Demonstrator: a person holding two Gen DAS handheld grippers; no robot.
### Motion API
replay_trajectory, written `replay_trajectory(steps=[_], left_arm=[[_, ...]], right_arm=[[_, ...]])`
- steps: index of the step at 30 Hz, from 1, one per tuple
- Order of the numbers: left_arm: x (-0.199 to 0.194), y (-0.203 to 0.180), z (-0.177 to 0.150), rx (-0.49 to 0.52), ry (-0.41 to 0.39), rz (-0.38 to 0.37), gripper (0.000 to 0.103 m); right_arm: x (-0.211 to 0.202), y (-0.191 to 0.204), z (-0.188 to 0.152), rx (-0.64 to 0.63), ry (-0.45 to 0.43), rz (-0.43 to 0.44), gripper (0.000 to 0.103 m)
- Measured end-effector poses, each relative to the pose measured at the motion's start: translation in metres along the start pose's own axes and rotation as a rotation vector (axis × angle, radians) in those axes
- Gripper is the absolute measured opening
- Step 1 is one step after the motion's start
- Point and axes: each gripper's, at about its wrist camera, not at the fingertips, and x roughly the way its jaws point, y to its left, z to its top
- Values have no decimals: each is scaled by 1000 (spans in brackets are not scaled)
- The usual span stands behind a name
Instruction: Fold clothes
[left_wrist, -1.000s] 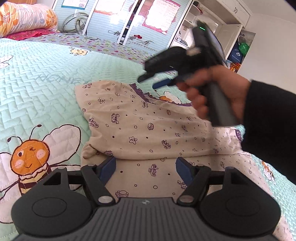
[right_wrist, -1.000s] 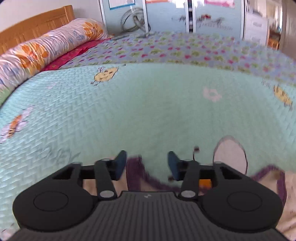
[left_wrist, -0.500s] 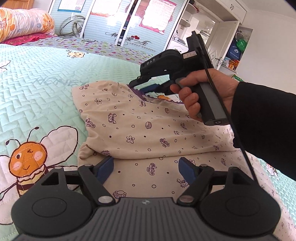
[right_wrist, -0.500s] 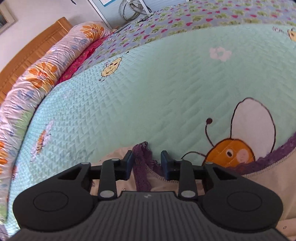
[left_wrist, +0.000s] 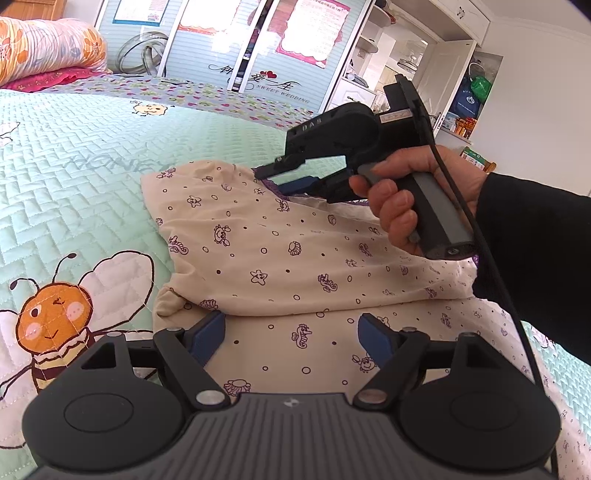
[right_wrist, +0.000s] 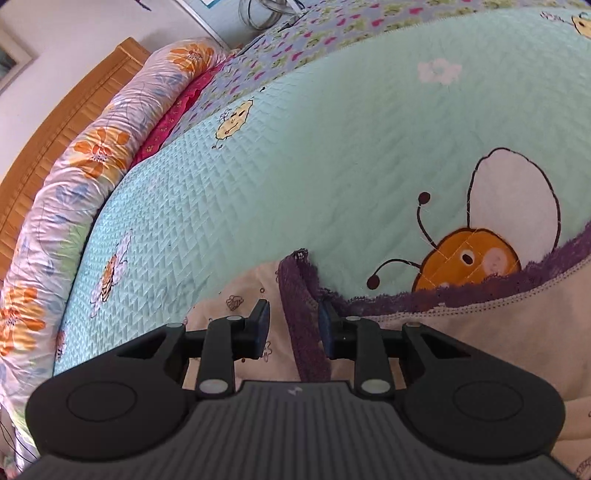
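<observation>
A cream garment (left_wrist: 295, 251) printed with small sea creatures lies folded on the green bee quilt (left_wrist: 74, 166). My left gripper (left_wrist: 291, 332) hovers open over its near layer, with only flat cloth between the wide-set fingers. At the garment's far edge, a hand (left_wrist: 406, 192) holds my right gripper (left_wrist: 280, 177) tilted down onto the purple lace trim. In the right wrist view the lace trim (right_wrist: 299, 295) stands up between the narrowed fingers of the right gripper (right_wrist: 294, 325). It lies close to the right pad, and a gap shows beside the left pad.
A rolled floral duvet (right_wrist: 92, 147) and a wooden headboard (right_wrist: 55, 122) run along the bed's far side. Wardrobe doors (left_wrist: 258, 48) and open shelves (left_wrist: 406, 55) stand beyond the bed. A dark sleeve (left_wrist: 535, 258) crosses the garment's right end.
The right gripper has dropped and rolled down onto the garment's lace edge, and its fingers have narrowed around the trim. The left gripper has stayed in place over the cloth.
</observation>
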Motion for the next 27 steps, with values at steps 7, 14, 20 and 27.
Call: replay_trajectory(steps=[7,14,20,27], left_arm=[[0,-1,0,1,-4,1,83],[1,-2,-1,13,-2,8,83],[1,-1,-1,12,-1,6,83],[1,-1,-1,13,-1,6,83]], right_arm=[[9,2,13,18,-36,2,0],[24,3,29,-15,-79,-89,0],[-4,37,10,-187,-162,-129,9],[40,77,-14,-276,12,-135,14]])
